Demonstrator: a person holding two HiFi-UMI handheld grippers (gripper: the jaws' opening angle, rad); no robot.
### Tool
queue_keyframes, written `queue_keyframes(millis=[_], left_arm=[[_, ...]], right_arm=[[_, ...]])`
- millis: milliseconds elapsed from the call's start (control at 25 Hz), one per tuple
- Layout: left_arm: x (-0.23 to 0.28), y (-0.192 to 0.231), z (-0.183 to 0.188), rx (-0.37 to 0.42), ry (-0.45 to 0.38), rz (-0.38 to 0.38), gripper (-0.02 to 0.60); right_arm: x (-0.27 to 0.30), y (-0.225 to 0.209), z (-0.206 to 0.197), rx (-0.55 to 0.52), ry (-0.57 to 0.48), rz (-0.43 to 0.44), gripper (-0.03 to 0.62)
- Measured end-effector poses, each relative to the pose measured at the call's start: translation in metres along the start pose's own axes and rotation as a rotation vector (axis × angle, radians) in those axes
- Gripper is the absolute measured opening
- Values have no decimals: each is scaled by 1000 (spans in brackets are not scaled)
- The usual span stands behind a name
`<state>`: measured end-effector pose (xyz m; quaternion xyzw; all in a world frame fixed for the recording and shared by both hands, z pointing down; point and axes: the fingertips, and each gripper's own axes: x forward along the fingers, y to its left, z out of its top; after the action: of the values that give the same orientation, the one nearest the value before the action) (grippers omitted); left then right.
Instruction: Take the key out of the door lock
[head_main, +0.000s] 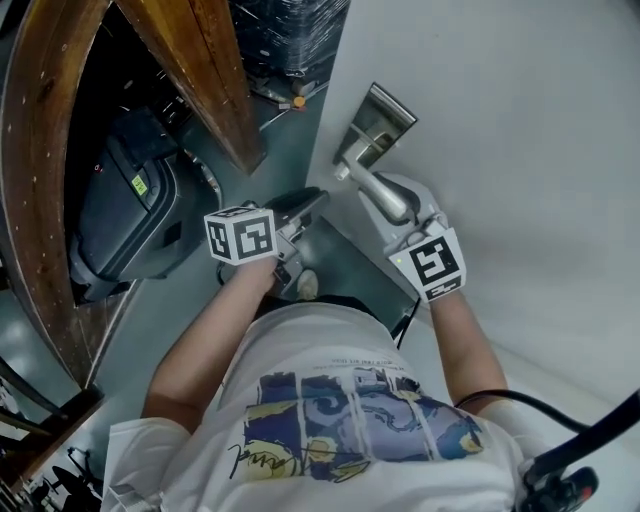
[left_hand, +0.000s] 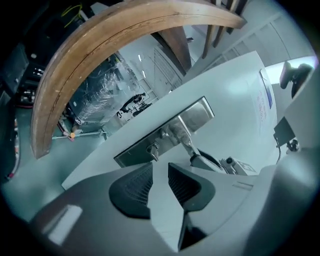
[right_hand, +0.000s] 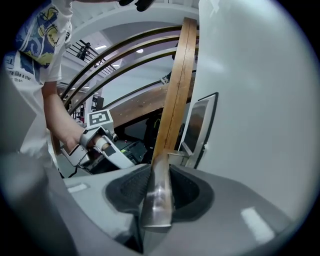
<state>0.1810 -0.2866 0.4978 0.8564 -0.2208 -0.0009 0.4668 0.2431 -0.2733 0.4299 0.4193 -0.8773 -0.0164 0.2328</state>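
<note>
One grip is on: our right hand-held gripper (right_hand: 160, 172) has its ribbed pads (right_hand: 127, 187) clamped on the flat brushed-steel lever handle (right_hand: 157, 200) of the smooth white door (head_main: 520, 150). Our left hand-held gripper (left_hand: 160, 170) hangs part-open and empty, facing the small metal key (left_hand: 152, 149), which sits in the rectangular steel lock plate (left_hand: 197, 112).

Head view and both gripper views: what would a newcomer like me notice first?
The shiny metal door handle on the white door, clamped between the right gripper's fingers. Next, the small key sticking out of the steel lock plate beside that handle, straight ahead of the open, empty left gripper.
</note>
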Motion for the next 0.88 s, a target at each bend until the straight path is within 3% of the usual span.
queue_keyframes(millis=[240, 640, 880], left_arm=[[24, 11, 6, -211, -68, -74, 131], [51, 12, 12, -389, -126, -160, 143], [59, 9, 14, -480, -146, -220, 40]], right_arm=[[1, 1, -1, -1, 10, 1, 117], [1, 2, -1, -1, 10, 17, 117], [0, 2, 1, 2, 13, 11, 117]])
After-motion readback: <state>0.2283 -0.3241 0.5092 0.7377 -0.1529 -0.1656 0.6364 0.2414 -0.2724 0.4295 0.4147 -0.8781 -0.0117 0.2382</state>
